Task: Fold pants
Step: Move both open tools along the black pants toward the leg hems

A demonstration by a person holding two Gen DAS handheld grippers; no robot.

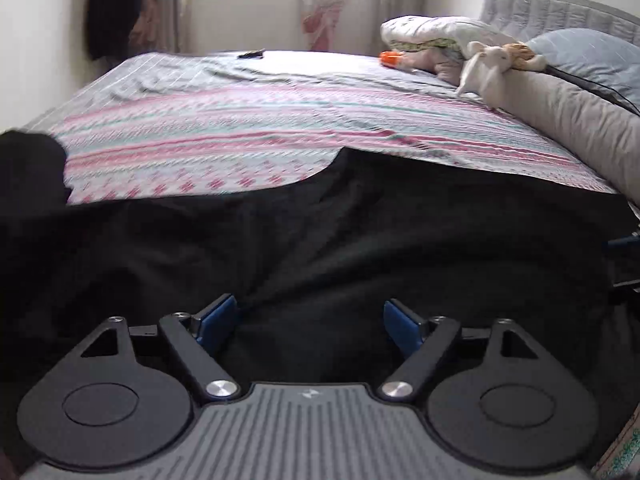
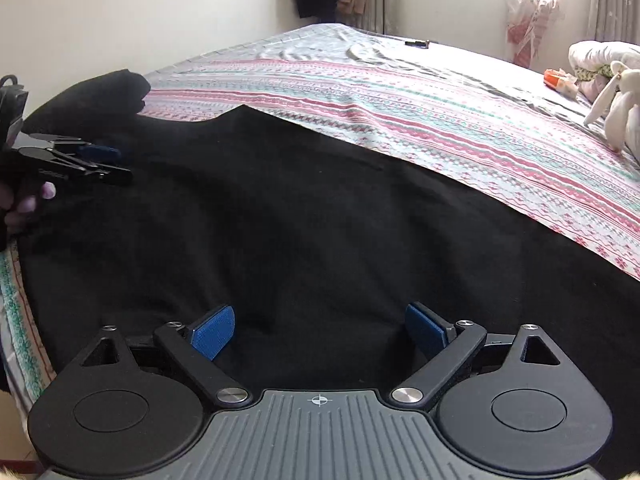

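Observation:
Black pants (image 1: 320, 232) lie spread along the near edge of the bed, with one end bunched up at the left (image 1: 32, 168). My left gripper (image 1: 310, 320) stands open just over the cloth, and nothing is pinched between its blue pads (image 1: 218, 322). In the right wrist view the same pants (image 2: 280, 220) fill the middle. My right gripper (image 2: 320, 330) is open above them, its blue pads (image 2: 214, 332) wide apart. The left gripper (image 2: 116, 164) also shows at the left edge of that view, held by a hand (image 2: 24, 204) near the bunched end (image 2: 100, 96).
The bed carries a pink and teal patterned sheet (image 1: 240, 136). A long grey bolster (image 1: 560, 120), a plush toy (image 1: 488, 64), a folded quilt (image 1: 432, 32) and an orange object (image 1: 390, 58) lie at the right. A small dark object (image 1: 251, 55) rests far back.

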